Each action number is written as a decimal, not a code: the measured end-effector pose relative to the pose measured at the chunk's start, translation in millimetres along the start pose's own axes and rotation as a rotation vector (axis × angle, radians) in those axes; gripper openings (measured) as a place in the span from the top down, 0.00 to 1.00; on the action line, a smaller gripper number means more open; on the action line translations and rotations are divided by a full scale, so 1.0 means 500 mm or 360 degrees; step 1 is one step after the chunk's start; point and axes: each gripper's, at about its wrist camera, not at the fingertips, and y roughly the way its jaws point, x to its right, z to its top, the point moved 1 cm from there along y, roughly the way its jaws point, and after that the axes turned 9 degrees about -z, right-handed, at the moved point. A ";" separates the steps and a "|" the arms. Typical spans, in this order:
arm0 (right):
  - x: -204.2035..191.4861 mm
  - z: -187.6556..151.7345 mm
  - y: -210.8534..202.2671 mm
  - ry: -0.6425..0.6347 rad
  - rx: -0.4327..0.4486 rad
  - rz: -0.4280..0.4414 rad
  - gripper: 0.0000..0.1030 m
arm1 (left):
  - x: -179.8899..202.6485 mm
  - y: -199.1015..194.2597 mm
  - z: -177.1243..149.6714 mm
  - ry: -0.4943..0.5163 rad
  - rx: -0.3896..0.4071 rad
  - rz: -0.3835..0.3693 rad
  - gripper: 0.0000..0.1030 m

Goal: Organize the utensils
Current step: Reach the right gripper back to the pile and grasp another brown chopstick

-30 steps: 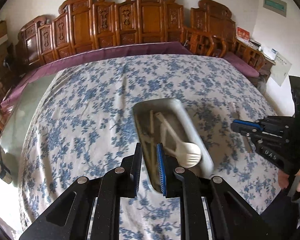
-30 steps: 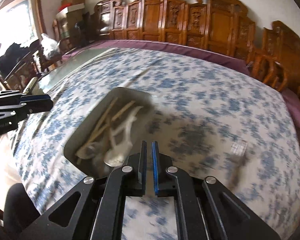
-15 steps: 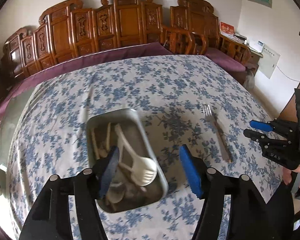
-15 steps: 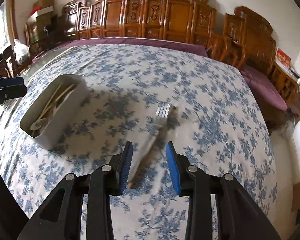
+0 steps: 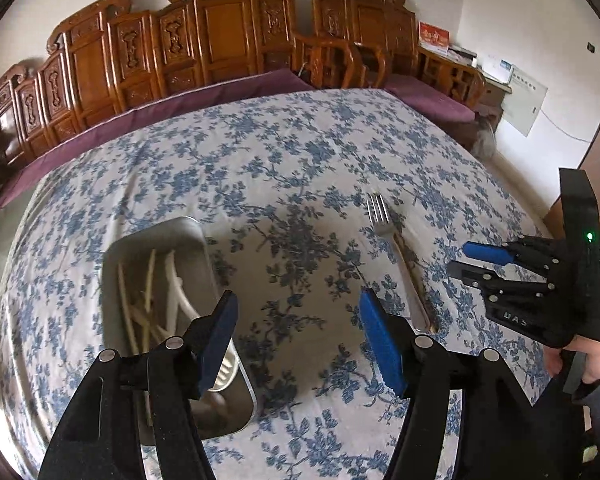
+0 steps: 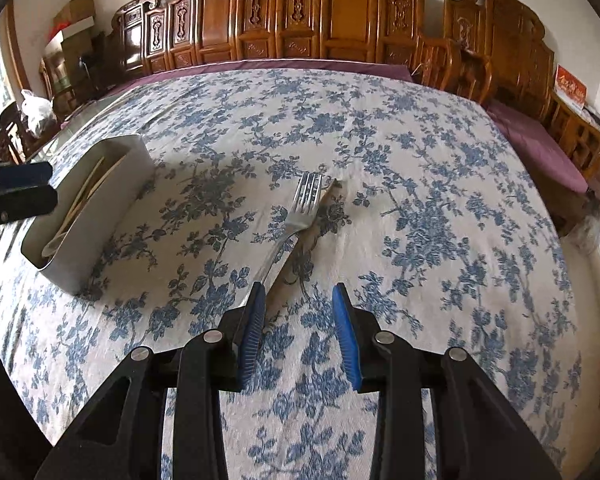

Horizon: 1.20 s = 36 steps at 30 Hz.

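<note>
Two hand-held grippers, left hand-held gripper (image 5: pixel 298 320) and right hand-held gripper (image 6: pixel 298 312), are held parted and empty above the worktop (image 6: pixel 420 184), a fork (image 6: pixel 300 212) lying before the right one and a tray (image 5: pixel 160 260) of utensils beside it.

table (image 6: pixel 420 128), floral cloth | fork (image 6: pixel 300 212) | utensil bin (image 6: pixel 112 196)

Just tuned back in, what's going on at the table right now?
A person is tidying cutlery with two handheld grippers. A metal fork lies loose on the floral tablecloth, apart from the metal bin that already holds pale plastic utensils. The right gripper is open and empty, lined up just short of the fork's handle. The left gripper is open and empty too, over the cloth beside the bin. Nothing is gripped yet.
</note>
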 end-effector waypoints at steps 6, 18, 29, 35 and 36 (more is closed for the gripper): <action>-0.010 0.021 0.057 0.0019 -0.0046 0.0049 0.71 | 0.015 0.035 -0.004 0.0004 -0.0045 -0.0004 0.41; -0.009 0.051 0.139 0.0032 -0.0115 -0.0005 0.74 | 0.022 0.052 -0.008 0.0011 -0.0070 -0.0027 0.41; 0.003 0.040 0.132 -0.0063 -0.0152 -0.0093 0.86 | 0.045 0.080 -0.009 0.0013 -0.0102 -0.0049 0.41; 0.049 0.015 0.121 -0.0041 -0.0172 -0.0120 0.94 | 0.066 0.113 0.002 0.0026 -0.0117 -0.0049 0.41; 0.053 0.014 0.121 -0.0039 -0.0167 -0.0130 0.94 | 0.069 0.120 0.004 0.0023 -0.0121 -0.0049 0.41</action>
